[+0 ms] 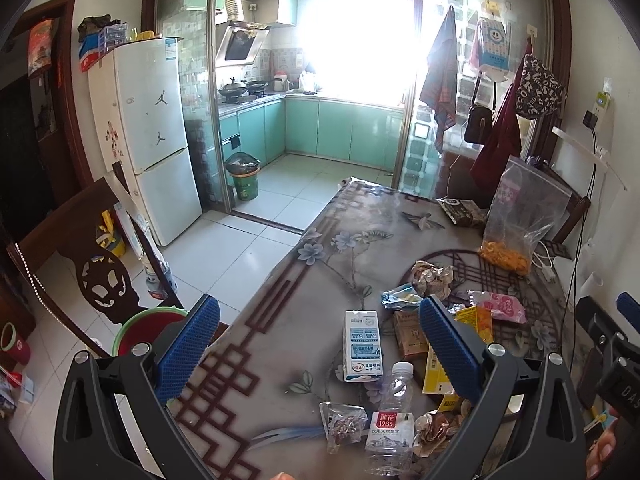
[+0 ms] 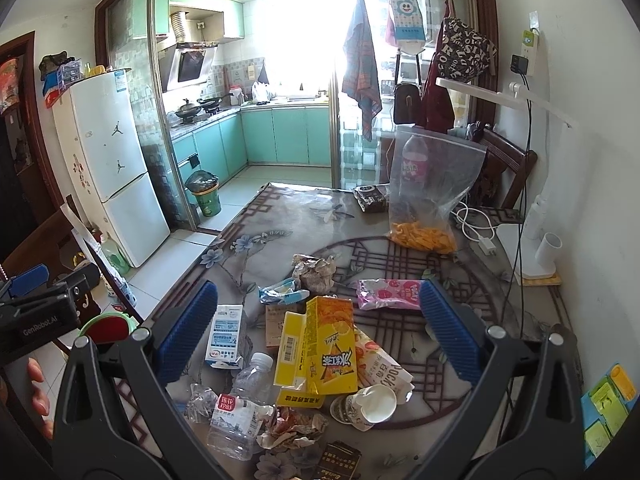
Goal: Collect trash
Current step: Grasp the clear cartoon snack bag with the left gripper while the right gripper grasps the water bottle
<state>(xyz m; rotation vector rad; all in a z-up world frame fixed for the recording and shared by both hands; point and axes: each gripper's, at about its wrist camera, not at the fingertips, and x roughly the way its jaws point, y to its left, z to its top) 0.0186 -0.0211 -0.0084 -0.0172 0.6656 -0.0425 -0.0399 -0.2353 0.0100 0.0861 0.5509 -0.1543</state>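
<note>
Left wrist view: left tongs (image 1: 320, 340) gape wide, holding nothing, above the surface (image 1: 280, 280). Milk carton (image 1: 362, 346) lies between the fingers, apart from both. Water bottle (image 1: 390, 416) lies just nearer than the carton. Brown box (image 1: 408, 332) touches the right finger's inner side.

Right wrist view: right tongs (image 2: 320, 328) spread wide, empty. Yellow carton (image 2: 330, 348) lies between the fingers, paper cup (image 2: 366, 404) nearer, pink wrapper (image 2: 390, 294) by the right fingertip. Crumpled paper (image 2: 314, 272) lies beyond.
</note>
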